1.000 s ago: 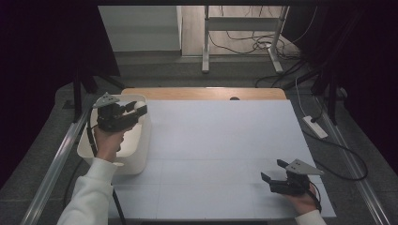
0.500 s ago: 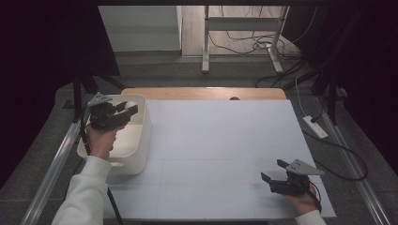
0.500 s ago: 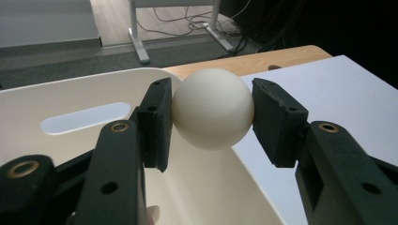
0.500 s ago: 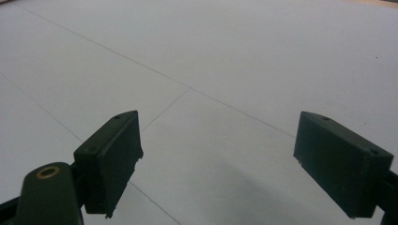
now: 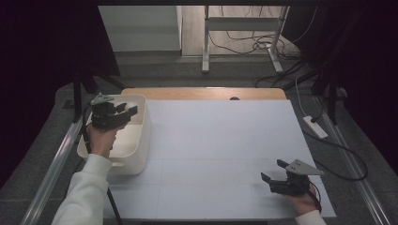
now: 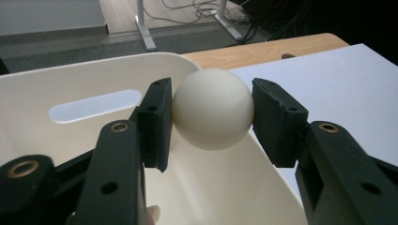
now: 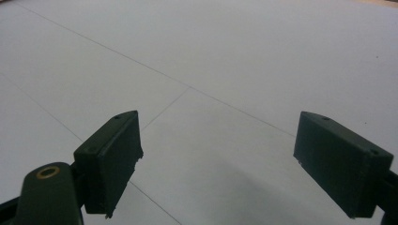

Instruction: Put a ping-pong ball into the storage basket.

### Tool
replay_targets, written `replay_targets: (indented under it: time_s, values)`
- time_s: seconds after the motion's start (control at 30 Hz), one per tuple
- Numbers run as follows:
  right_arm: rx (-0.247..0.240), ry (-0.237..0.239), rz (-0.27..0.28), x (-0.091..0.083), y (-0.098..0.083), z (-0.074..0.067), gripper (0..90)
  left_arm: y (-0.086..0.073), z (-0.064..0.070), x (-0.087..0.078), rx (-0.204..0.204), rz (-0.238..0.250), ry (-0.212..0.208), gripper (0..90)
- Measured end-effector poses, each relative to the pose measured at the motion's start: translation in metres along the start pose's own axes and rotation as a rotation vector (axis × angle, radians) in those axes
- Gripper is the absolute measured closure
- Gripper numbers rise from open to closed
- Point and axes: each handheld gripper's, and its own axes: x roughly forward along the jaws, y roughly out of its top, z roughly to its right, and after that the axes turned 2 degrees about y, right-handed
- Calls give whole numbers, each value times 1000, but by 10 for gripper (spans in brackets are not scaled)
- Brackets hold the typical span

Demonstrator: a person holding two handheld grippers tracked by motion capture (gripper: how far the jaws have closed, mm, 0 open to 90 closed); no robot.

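now white ball clamped between left gripper jaws.

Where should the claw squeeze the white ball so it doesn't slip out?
Across its widest middle, one pad on each side, as the left claw holds the ball now. The ball is round and smooth, so pads set above or below the middle would likely squirt it out. Coming in level from the side, above the white tub, suits it well.

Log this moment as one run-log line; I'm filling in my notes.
left gripper: shut on cream ball, over white bin | right gripper: open, empty, above white table
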Motion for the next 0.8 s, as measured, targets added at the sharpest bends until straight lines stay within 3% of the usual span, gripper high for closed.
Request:
replay_targets:
  time_s: [0.43,0.57,0.8]
  values:
    - [0,-2,-3,0,0,0,153,-4,-6,18,-6,-123,43,508]
    - [-1,-2,-3,0,0,0,153,-3,-4,19,19,-146,66,507]
    - [0,-2,-5,1,-1,0,153,-3,-5,26,20,-204,57,507]
